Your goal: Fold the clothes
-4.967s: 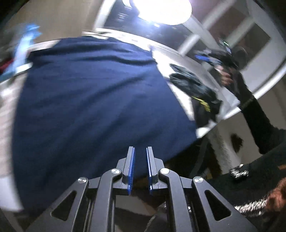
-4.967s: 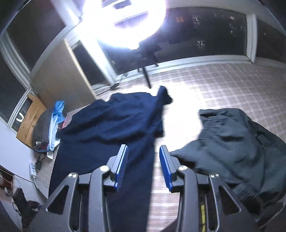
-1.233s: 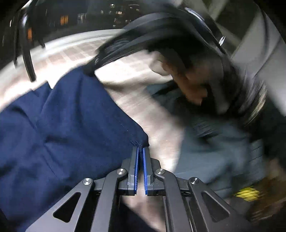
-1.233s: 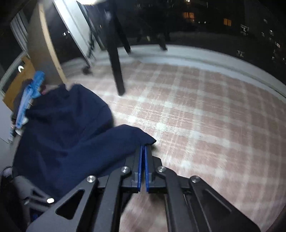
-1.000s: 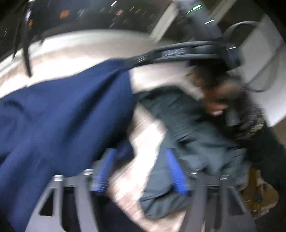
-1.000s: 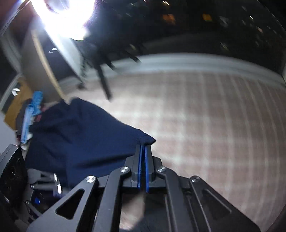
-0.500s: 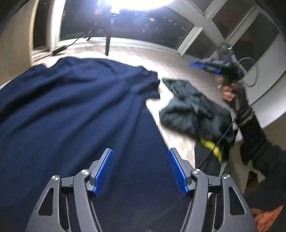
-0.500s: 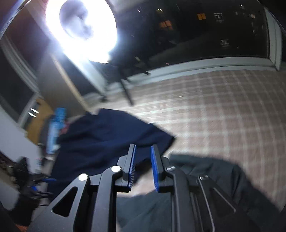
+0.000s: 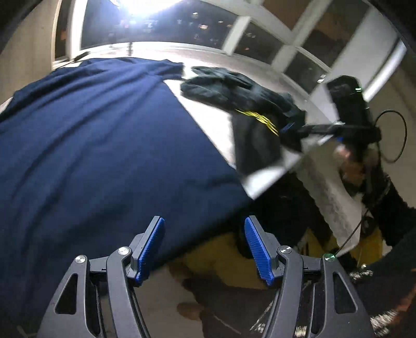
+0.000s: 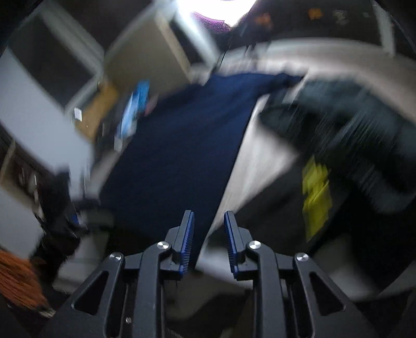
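Note:
A navy blue garment [image 9: 104, 145] lies spread flat over the checked bed surface [image 9: 210, 122], its near hem hanging by the bed's near edge. My left gripper [image 9: 204, 244] stands open just above that hem, nothing between its blue pads. In the blurred right wrist view the same navy garment [image 10: 182, 145] stretches away ahead. My right gripper [image 10: 208, 234] hovers over its near right edge, jaws opening, with no cloth pressed between the pads. The right gripper [image 9: 299, 127] also shows at the far right of the left wrist view, held by a hand.
A dark grey-green heap of clothes [image 9: 234, 88] with a yellow-striped dark piece [image 9: 257, 119] lies right of the navy garment; in the right wrist view, that heap [image 10: 351, 122] is blurred. A bright lamp [image 9: 145, 5] and windows stand behind. A light blue item [image 10: 132, 109] lies far left.
Both grippers let go of the navy garment's far corners and pulled back to the bed's near edge. The left opened wide; the right is parting. The garment now lies flat.

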Tool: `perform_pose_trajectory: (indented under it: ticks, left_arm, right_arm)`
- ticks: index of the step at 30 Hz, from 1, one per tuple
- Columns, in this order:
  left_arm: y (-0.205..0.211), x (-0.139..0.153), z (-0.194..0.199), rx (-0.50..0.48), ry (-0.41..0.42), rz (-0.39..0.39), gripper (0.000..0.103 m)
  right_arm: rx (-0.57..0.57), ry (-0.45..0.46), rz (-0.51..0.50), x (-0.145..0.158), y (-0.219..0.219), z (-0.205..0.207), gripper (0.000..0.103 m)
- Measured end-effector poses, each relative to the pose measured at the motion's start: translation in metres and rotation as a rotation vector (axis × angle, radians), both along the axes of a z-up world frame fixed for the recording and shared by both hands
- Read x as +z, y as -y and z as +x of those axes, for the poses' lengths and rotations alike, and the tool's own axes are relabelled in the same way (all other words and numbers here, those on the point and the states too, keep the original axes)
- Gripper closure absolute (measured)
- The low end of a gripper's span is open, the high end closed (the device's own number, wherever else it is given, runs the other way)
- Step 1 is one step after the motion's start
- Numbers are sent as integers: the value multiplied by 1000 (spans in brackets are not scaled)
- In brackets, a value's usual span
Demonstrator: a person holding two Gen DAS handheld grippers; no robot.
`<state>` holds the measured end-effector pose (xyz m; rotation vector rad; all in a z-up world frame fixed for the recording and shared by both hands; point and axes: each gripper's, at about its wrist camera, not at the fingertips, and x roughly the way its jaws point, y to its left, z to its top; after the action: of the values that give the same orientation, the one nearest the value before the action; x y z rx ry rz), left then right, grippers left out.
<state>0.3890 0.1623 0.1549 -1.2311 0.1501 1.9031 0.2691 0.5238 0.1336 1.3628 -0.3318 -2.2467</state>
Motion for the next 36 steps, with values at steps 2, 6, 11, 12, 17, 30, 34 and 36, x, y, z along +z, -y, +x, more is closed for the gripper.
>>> perform_pose_trajectory:
  ticks: [2, 6, 11, 12, 17, 30, 34, 36]
  left_arm:
    - [-22, -10, 20, -51, -32, -28, 42]
    - [-57, -28, 54, -141, -87, -79, 42]
    - [-43, -32, 63, -88, -76, -49, 42]
    - [-40, -34, 64, -72, -76, -47, 42]
    - [-36, -42, 65, -34, -105, -40, 42]
    - [-94, -44, 44, 10, -195, 48, 41]
    - [-108, -51, 29, 46, -218, -4, 73]
    - [-103, -51, 21, 46, -162, 32, 103]
  right_arm:
    - [25, 29, 37, -20, 28, 9, 79]
    - [38, 57, 103, -48, 58, -2, 79]
    - [90, 61, 217, -68, 84, -3, 79]
    - [99, 47, 241, -67, 88, -1, 78]
    - [142, 22, 305, -71, 104, 4, 87]
    - [28, 172, -86, -39, 73, -18, 100]
    - [16, 201, -147, -36, 72, -23, 100]
    - [16, 205, -180, -33, 69, -22, 100]
